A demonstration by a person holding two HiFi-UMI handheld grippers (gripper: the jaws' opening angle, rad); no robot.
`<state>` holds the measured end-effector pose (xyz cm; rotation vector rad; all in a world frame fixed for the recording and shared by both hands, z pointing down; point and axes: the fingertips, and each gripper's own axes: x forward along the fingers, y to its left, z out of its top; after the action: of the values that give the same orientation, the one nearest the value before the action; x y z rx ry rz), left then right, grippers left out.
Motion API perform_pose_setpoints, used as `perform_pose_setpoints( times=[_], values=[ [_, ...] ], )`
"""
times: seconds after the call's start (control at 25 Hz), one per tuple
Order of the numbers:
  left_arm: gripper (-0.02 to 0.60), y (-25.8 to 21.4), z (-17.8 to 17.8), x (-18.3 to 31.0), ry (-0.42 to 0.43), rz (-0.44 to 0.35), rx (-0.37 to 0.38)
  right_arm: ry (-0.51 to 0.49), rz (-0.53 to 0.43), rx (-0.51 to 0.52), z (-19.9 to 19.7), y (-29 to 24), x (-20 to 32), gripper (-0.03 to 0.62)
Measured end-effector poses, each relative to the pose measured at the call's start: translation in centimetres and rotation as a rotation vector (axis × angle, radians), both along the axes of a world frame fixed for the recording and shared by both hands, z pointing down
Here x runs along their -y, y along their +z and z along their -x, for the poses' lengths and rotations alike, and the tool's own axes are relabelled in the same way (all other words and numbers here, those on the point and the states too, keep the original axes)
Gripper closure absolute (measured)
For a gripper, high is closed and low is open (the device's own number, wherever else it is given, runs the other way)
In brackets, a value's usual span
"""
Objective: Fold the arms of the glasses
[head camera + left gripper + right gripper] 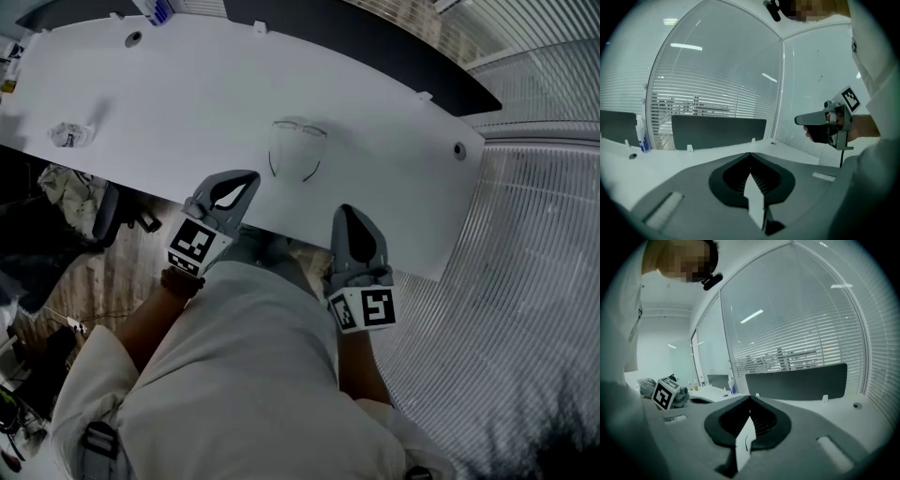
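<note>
A pair of clear-framed glasses lies on the white table, its two dark arms spread open toward me. My left gripper is over the table's near edge, just left of and short of the glasses, jaws shut and empty. The right gripper is a little right of and short of them, also shut with nothing in it. In the left gripper view the shut jaws hide the glasses, and the right gripper shows at the right. The right gripper view shows its own closed jaws and the left gripper's marker cube.
A crumpled clear wrapper lies at the table's far left. A dark partition runs along the table's back edge. A glass wall with blinds curves round the right side. An office chair stands below the table's left edge.
</note>
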<state>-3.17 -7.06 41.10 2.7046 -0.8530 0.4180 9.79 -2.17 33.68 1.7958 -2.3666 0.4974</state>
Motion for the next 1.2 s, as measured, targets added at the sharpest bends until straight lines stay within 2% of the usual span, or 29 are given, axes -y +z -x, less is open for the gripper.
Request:
perform_pose_setpoints(
  times=[0.2, 0.56, 0.72, 0.88, 1.2],
  values=[
    [0.578, 3.1, 0.6, 2.1, -0.011, 0.000, 0.069, 0.001, 0.022, -0.054, -1.5, 3.2, 1.7, 0.594],
    [0.578, 11.5, 0.6, 5.2, -0.005, 0.070, 0.212, 0.015, 0.088, -0.152, -4.7, 10.0, 5.7, 0.594],
    [0.578, 15.3, 0.2, 6.1, 0.007, 0.112, 0.274, 0.009, 0.155, -0.184, -5.6, 14.5, 7.0, 0.594],
    [0.578, 18.6, 0.6, 7.6, -0.006, 0.146, 0.348, -0.002, 0.231, -0.173, -5.9, 18.2, 8.1, 0.594],
    [0.578, 22.3, -1.5, 8.6, 0.032, 0.192, 0.406, -0.064, 0.276, -0.210, -6.9, 23.5, 11.0, 0.594]
  ],
)
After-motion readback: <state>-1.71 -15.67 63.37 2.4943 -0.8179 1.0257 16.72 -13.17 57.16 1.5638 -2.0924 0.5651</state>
